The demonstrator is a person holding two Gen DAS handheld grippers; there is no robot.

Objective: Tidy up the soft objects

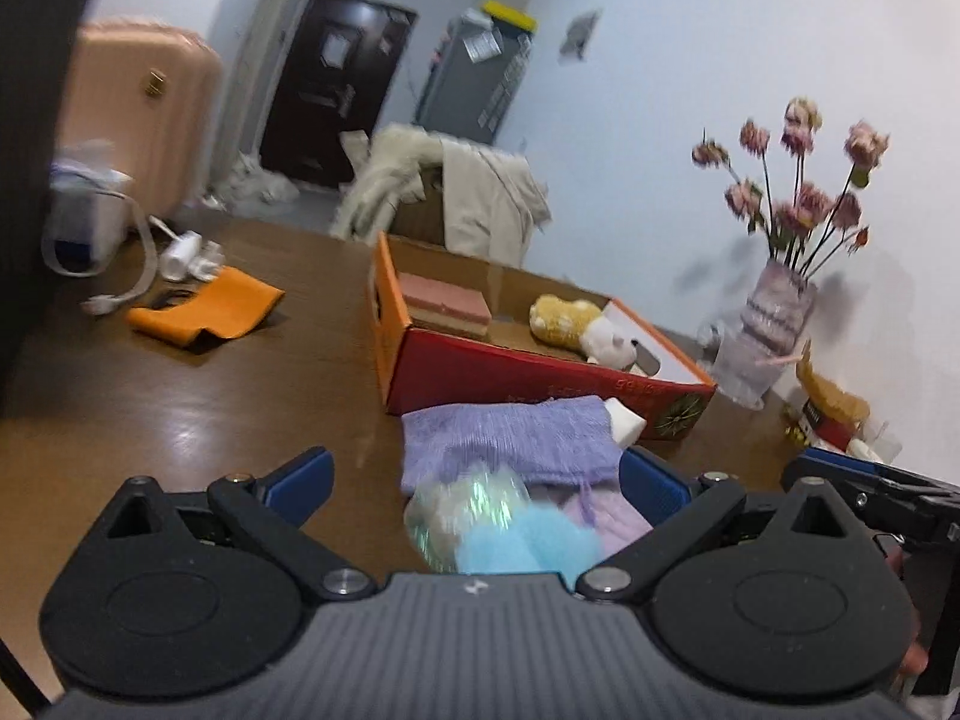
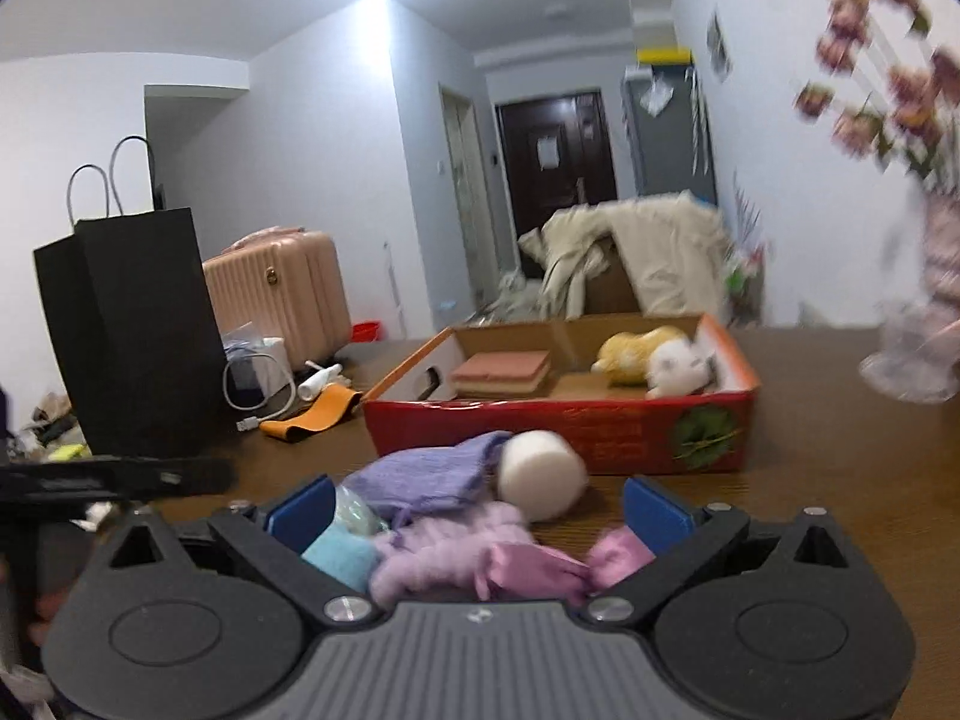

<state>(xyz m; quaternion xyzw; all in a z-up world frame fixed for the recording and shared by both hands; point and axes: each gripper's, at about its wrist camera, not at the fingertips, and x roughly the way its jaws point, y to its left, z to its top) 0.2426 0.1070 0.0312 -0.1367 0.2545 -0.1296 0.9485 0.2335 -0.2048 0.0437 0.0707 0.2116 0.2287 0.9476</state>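
Both grippers hover low over the brown surface [image 2: 840,420], level, jaws spread wide: left gripper [image 1: 474,474] around a lilac cloth [image 1: 510,432], right gripper [image 2: 477,510] around pink-purple soft pieces [image 2: 480,558]. The red box's [image 2: 558,432] lettering is unreadable.

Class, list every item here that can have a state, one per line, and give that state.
Left gripper: open, empty.
Right gripper: open, empty.
Red box: open-topped, partly filled.
Purple cloth: crumpled, outside the box.
White sponge roll: lying on its side.
Door: shut.

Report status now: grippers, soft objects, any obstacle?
Left gripper open, right gripper open, both empty. Purple knit cloth, white foam roll on table before red box. Nothing blocking.
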